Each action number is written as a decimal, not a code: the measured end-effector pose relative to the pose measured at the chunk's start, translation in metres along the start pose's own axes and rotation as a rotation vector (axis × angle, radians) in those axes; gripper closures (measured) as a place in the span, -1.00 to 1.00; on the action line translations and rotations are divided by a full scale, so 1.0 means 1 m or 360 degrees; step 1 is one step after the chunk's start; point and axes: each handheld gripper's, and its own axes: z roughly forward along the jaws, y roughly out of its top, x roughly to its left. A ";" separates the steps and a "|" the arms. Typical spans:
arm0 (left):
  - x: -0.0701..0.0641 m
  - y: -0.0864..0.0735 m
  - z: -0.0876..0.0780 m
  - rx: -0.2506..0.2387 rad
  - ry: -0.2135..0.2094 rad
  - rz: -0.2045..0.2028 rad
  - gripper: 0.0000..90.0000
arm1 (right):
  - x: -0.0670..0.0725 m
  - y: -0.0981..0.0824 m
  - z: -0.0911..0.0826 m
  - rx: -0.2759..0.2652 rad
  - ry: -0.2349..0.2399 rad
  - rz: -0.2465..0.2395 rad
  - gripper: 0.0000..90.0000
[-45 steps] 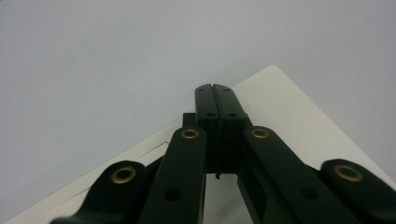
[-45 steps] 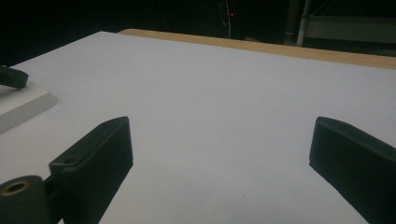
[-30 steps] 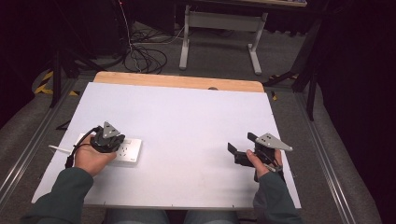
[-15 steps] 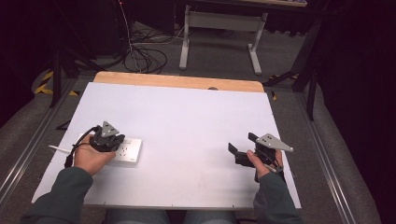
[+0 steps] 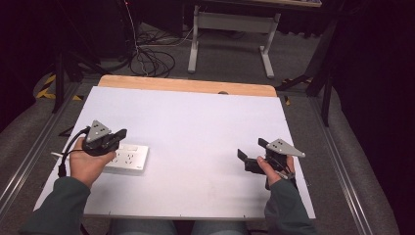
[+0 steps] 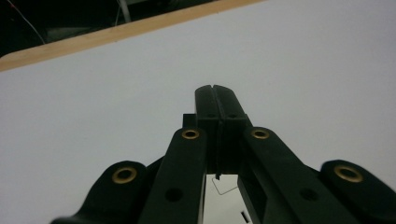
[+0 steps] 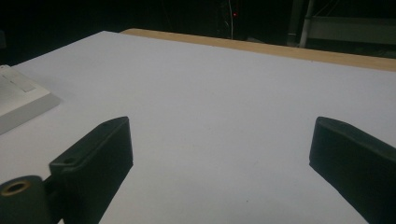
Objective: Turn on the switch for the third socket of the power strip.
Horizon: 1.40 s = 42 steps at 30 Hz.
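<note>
A white power strip (image 5: 131,157) lies flat at the left of the white table top (image 5: 195,132). My left gripper (image 5: 120,133) hovers just above its left end, jaws pressed together with nothing between them. In the left gripper view the shut jaws of the left gripper (image 6: 215,88) point across the bare board, and a bit of the power strip (image 6: 223,205) shows beneath them. My right gripper (image 5: 252,148) stands open low over the table's right side, nothing in it. In the right gripper view the right gripper (image 7: 219,135) has its jaws wide apart, and the power strip (image 7: 18,98) sits far left.
A wooden strip (image 5: 186,85) borders the table's far edge. Beyond it stand a metal desk frame (image 5: 230,34) and loose cables (image 5: 151,56) on the floor. Metal rails (image 5: 29,161) run along both sides of the table.
My left gripper has lifted a little off the power strip, still shut. The right gripper and the strip have stayed put.
</note>
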 end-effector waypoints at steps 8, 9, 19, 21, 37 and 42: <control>0.000 -0.002 -0.001 0.0023 0.0004 0.0013 1.00 | 0.001 0.001 0.001 -0.0001 0.0009 -0.0002 -0.85; -0.001 -0.002 -0.001 0.0023 -0.0003 0.0010 1.00 | 0.001 0.001 0.001 -0.0001 0.0009 -0.0003 -0.85; -0.002 0.006 -0.013 -0.0062 0.0012 0.0024 1.00 | 0.000 0.001 0.001 0.0004 0.0005 -0.0005 -0.85; -0.004 0.006 -0.017 -0.0076 0.0006 0.0032 1.00 | 0.000 0.001 0.000 0.0003 0.0003 0.0001 -0.85; -0.004 0.005 -0.049 -0.0264 -0.0022 -0.0085 0.99 | 0.000 0.002 -0.001 -0.0011 0.0006 0.0006 -0.85; -0.010 0.003 -0.059 -0.0312 -0.0025 -0.0106 0.96 | 0.000 0.002 -0.002 -0.0010 0.0008 0.0006 -0.85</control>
